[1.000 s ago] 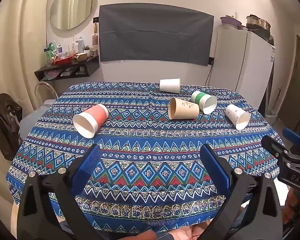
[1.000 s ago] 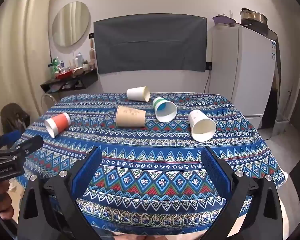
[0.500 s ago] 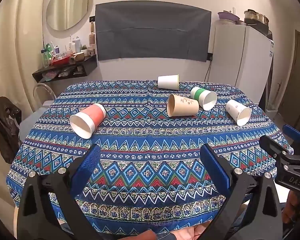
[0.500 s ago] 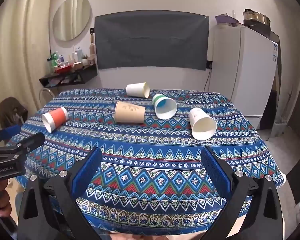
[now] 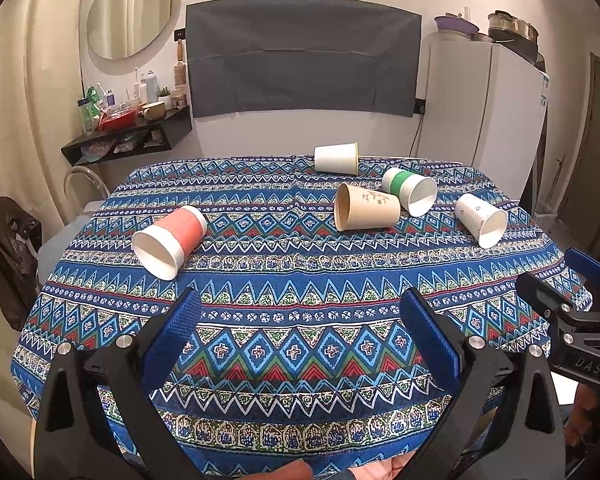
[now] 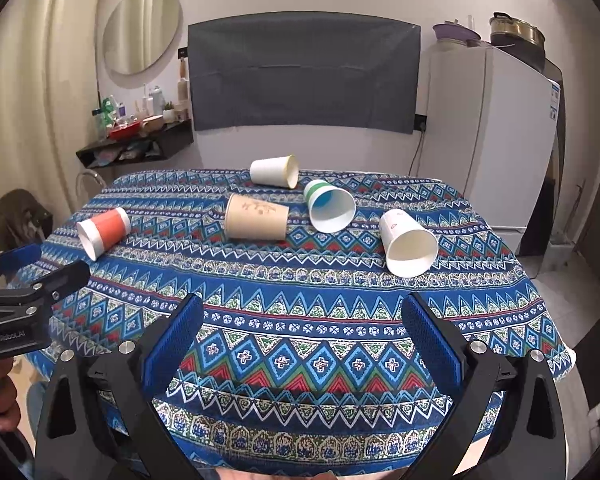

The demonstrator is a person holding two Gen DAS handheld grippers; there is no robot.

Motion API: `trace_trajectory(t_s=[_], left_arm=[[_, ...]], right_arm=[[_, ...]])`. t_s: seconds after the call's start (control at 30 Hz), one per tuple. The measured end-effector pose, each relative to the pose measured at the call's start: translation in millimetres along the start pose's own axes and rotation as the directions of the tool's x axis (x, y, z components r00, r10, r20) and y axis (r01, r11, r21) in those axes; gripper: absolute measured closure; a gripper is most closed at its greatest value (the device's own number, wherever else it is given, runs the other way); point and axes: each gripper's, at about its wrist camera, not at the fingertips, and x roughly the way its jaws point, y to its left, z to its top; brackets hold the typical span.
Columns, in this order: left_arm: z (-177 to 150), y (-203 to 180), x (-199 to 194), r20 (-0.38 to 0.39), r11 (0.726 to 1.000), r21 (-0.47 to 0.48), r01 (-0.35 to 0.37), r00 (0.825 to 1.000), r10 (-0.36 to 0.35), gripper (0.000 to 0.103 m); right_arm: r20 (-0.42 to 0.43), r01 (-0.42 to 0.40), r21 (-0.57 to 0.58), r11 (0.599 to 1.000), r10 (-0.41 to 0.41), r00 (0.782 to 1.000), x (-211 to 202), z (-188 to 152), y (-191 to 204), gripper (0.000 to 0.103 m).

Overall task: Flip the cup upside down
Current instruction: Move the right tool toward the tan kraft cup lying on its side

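Note:
Several paper cups lie on their sides on the patterned tablecloth [image 5: 300, 288]. A red cup [image 5: 168, 236] lies at the left, a brown cup [image 5: 366, 208] in the middle, a green-banded cup [image 5: 410, 190] beside it, a white cup [image 5: 336, 159] at the back and a white printed cup [image 5: 480, 218] at the right. They also show in the right wrist view: red [image 6: 104, 232], brown [image 6: 256, 217], green-banded [image 6: 330, 205], white [image 6: 274, 171], printed [image 6: 408, 242]. My left gripper [image 5: 300, 316] is open and empty over the near edge. My right gripper [image 6: 300, 316] is open and empty there too.
A white fridge [image 6: 492, 136] stands at the back right. A black wall shelf [image 5: 128, 140] with bottles hangs at the back left. A dark jacket on a chair [image 5: 8, 252] sits left of the table. A dark cloth [image 5: 300, 56] hangs on the wall.
Both grippers have shifted slightly, so the table and cups sit a little differently in view. Both stay open and empty. The cups have not moved.

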Motion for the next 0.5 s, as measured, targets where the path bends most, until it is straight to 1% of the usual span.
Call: trace_trajectory(t_s=[0.37,0.5], left_arm=[[2,-3,10,-0.02,1.0,-0.001,0.001,1.0,-0.001,0.006],[5,-3,13,-0.026,1.0,-0.001,-0.006,1.0,0.006,0.006]], right_arm=[[-0.018,0.0,0.005,1.0,0.0,1.0,11,2,-2,0.008],[-0.023,-0.015,0.012,1.0,0.015,1.0,15,4,-4,0.008]])
